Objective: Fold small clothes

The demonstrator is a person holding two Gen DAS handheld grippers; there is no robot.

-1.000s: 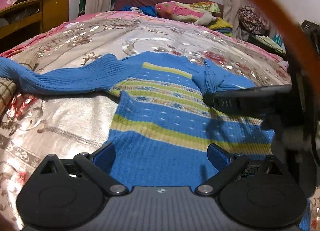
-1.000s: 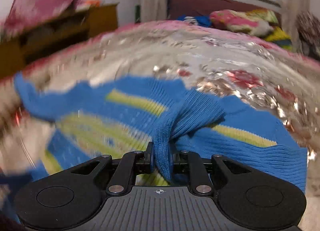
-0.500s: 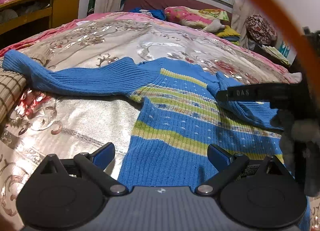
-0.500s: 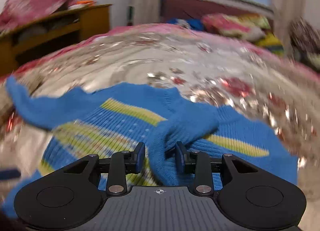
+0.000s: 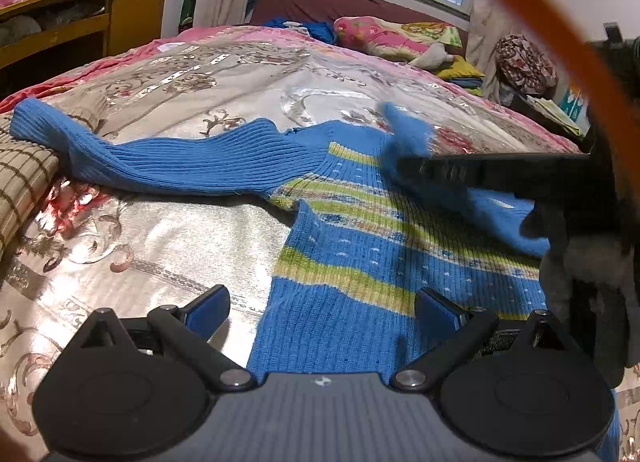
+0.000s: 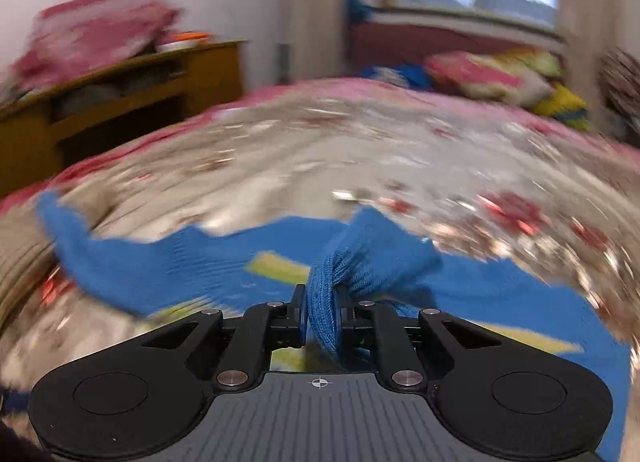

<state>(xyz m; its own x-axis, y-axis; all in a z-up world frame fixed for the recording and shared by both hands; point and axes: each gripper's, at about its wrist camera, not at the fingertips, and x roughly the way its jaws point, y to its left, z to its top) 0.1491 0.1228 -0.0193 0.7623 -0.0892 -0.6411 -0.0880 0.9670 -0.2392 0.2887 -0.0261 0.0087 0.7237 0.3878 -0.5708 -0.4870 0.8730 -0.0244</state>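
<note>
Bedroom, bed covered by shiny floral quilt (image 5: 248,74). Blue ribbed knit sweater (image 5: 352,246) with yellow-green stripes laid flat on quilt, one sleeve stretched leftward. Left gripper (image 5: 320,312) held over hem, jaws spread. Right gripper (image 6: 323,316) jaws just closed, cuff pinched. No readable writing.

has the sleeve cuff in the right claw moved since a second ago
Yes. In the left wrist view the sleeve cuff has risen and gone farther back, up by the sweater neckline; the right claw has just closed on it.

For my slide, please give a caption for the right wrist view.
Right tongs pinch blue sweater's sleeve above the bedspread.
</note>
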